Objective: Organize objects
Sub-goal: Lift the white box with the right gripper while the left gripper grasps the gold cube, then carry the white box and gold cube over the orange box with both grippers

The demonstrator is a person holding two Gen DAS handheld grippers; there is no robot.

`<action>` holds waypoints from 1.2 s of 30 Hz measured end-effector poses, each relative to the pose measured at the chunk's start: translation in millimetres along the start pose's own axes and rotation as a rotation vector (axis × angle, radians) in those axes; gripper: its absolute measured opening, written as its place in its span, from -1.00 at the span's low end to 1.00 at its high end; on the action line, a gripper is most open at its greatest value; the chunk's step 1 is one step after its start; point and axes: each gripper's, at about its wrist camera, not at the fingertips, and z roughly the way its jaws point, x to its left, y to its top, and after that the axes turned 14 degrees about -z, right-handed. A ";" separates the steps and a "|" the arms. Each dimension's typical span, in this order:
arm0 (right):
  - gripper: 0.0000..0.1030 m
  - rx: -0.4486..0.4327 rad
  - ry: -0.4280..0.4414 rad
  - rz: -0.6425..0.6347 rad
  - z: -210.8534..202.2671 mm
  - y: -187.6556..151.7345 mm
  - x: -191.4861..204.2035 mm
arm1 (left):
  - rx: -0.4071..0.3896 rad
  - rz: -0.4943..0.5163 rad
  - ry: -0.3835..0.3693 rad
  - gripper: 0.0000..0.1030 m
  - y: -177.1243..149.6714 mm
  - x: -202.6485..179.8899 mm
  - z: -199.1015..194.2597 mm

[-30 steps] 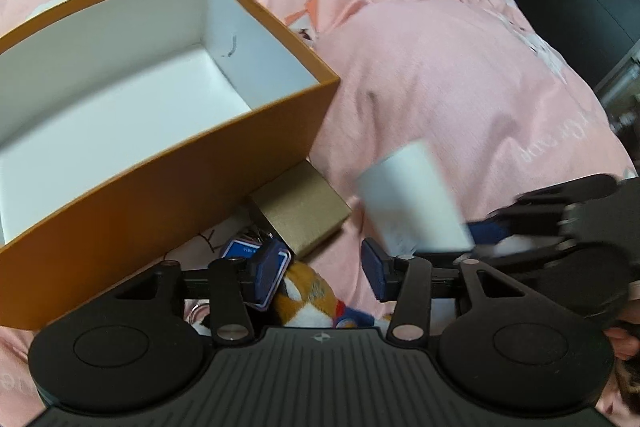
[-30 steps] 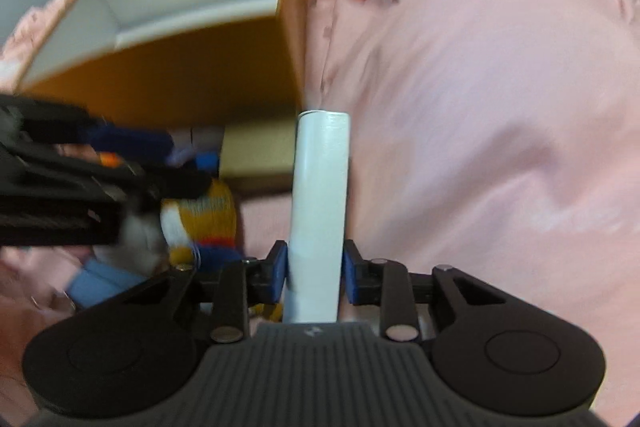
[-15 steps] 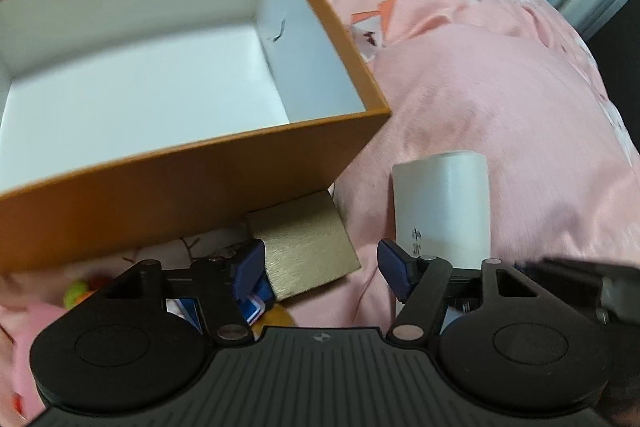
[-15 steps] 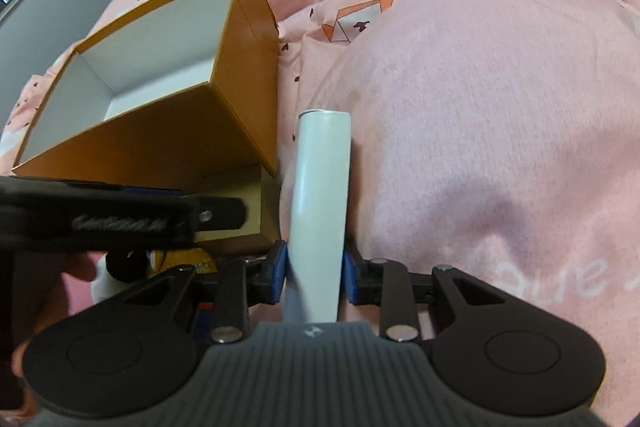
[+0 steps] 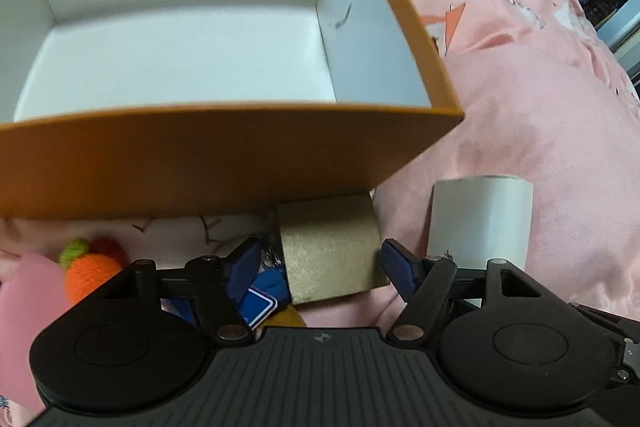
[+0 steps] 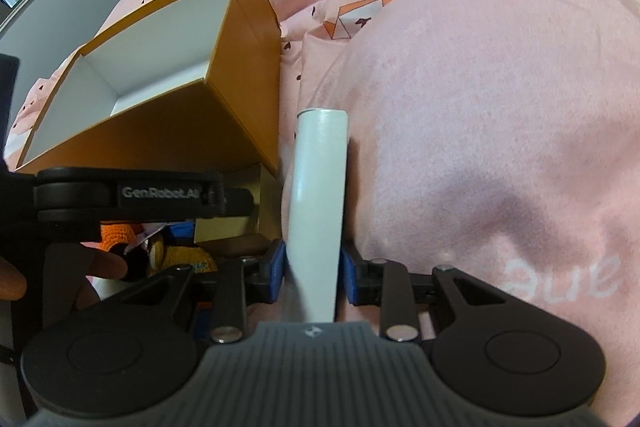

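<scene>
Between the blue pads of the right gripper (image 6: 313,269) sits a flat white plastic case (image 6: 318,195), clamped on its broad faces, its long axis running straight forward along the fingers. Up and to the left of it stands the open orange cardboard box with white lining (image 6: 192,131), just beside the case's far end, so the case would have to lift and swing left to clear the rim. Over the clutter in front of that box, the left gripper (image 5: 318,271) hovers level, fingers wide apart and holding nothing, flanking a small gold cardboard box (image 5: 330,251) on the pink quilt (image 5: 540,131).
</scene>
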 end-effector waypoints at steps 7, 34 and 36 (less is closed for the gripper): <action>-0.38 0.012 -0.008 -0.003 0.4 2.0 0.8 | 0.011 0.030 0.032 0.57 -1.7 -12.1 14.7; -0.42 -0.118 -0.116 -0.100 -74.6 17.3 46.7 | -0.185 0.128 -0.284 0.28 -14.5 20.0 -104.8; -0.43 -0.140 -0.113 -0.116 -85.9 25.1 53.6 | -0.220 0.117 -0.315 0.28 -8.8 24.8 -118.3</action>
